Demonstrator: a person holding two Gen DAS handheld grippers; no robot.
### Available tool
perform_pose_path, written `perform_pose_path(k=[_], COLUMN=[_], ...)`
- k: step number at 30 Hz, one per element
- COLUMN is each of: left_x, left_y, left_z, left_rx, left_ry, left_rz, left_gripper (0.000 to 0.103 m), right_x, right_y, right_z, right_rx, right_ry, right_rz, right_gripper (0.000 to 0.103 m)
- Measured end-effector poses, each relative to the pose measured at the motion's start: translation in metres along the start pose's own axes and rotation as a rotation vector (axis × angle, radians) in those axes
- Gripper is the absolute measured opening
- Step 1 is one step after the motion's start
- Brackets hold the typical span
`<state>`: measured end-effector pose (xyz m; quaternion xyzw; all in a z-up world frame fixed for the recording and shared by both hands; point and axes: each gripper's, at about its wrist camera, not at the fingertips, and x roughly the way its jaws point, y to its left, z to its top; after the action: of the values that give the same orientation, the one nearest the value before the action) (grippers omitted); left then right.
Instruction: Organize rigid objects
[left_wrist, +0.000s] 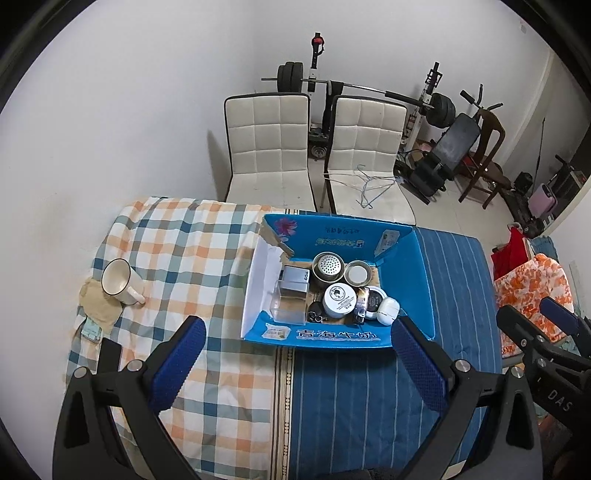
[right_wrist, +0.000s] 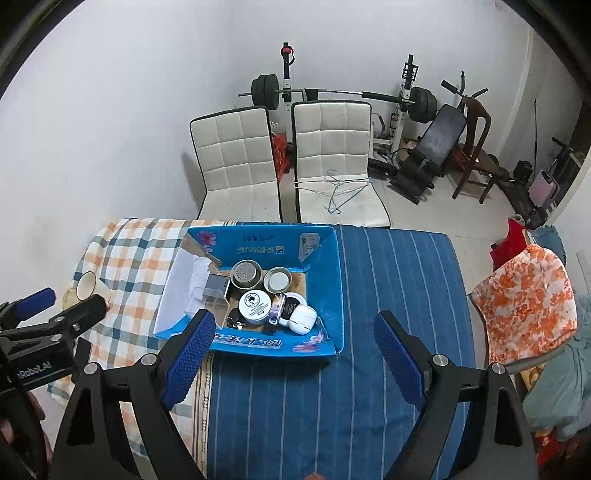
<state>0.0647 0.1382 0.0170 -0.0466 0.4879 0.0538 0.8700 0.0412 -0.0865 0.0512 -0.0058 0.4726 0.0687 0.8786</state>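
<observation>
Both grippers hung high over the tabletop w/ nothing btwn the fingers. My left gripper (left_wrist: 297, 363) stood wide open, blue pads apart, over the seam where the plaid cloth (left_wrist: 173, 251) met the striped blue cloth (left_wrist: 369, 398). My right gripper (right_wrist: 293, 354) was spread wide too, empty, above the blue cloth.

The box (left_wrist: 421, 280), blue cardboard w/ flaps up, sat at 12 o'clock from the left gripper, straddling both cloths. Inside it, packed close:
- steel strainer cup (left_wrist: 327, 268) at the far side, small tin (left_wrist: 357, 274) just at its 3 o'clock
- white jar (left_wrist: 339, 300) in the middle, near side
- white case (left_wrist: 388, 311) at 3 o'clock of the jar, black round compact (left_wrist: 376, 297) behind it
- clear plastic box (left_wrist: 288, 306) at 9 o'clock of the jar, silver block (left_wrist: 295, 276) behind that
- small dark bits by the near wall, couldn't tell what.

The mug (left_wrist: 120, 282) lay tipped on the plaid cloth at 9 o'clock of the box, well apart, mouth twd the camera, outside the box.

Two white chairs (left_wrist: 266, 147) stood past the far edge; hangers (left_wrist: 369, 188) lay on the right one.
</observation>
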Motion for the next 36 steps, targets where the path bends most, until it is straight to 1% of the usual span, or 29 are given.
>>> perform_pose_path(k=[5, 12, 19, 25, 36], left_x=[-0.004, -0.008, -0.013, -0.015, -0.016], left_y=[-0.001, -0.003, -0.008, -0.01, -0.011], left_z=[-0.004, -0.006, -0.002, -0.001, -0.001], left_rx=[0.003, 0.01, 0.039, 0.045, 0.046], left_ry=[-0.008, -0.016, -0.033, -0.049, -0.058], left_rz=[0.011, 0.015, 0.027, 0.047, 0.049], left_gripper=[0.103, 0.103, 0.103, 0.103, 0.103], right_x=[-0.001, -0.012, -0.014, -0.014, -0.019], right_y=[-0.003, -0.004, -0.006, -0.008, -0.009], right_z=[-0.004, -0.007, -0.011, -0.014, -0.013], right_rx=[0.001, 0.001, 0.01, 0.014, 0.018], right_ry=[0.002, -0.024, -0.023, -0.035, -0.049], right_rz=[-0.011, -0.019, -0.027, -0.048, -0.058], right_gripper=[0.09, 0.09, 0.09, 0.09, 0.09])
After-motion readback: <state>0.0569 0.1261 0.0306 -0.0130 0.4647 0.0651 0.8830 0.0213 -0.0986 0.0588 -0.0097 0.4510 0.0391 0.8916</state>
